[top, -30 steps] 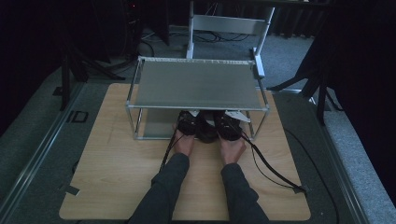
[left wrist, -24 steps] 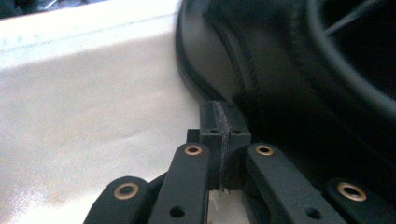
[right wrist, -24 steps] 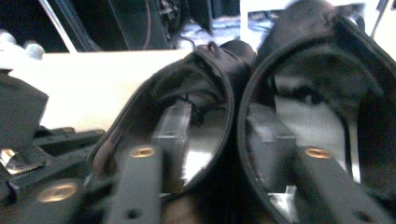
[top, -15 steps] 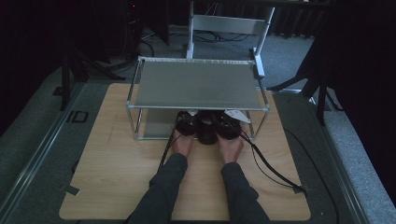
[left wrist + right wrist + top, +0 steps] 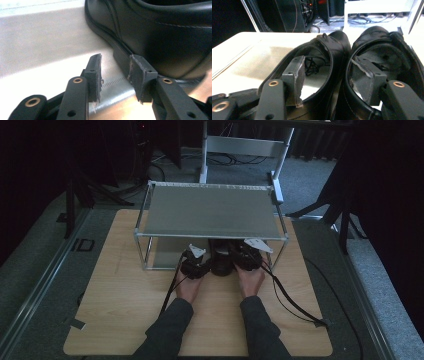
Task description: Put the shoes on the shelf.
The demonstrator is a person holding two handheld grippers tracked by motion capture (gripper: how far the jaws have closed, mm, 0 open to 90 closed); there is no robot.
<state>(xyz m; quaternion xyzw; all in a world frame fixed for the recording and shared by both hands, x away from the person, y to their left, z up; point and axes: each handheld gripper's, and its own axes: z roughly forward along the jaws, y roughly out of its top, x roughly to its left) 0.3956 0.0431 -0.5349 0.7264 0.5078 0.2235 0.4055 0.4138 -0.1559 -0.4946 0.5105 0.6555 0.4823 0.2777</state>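
Both forearms reach forward under the rack (image 5: 210, 212). The left claw (image 5: 115, 75) is released beside a shoe (image 5: 160, 32); the right claw (image 5: 329, 75) is released, one jaw inside each of the two shoes.

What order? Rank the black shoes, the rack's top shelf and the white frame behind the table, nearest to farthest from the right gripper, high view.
1. Black shoes, touching the right gripper.
2. Top shelf, just above them.
3. White frame, beyond the table's far edge.
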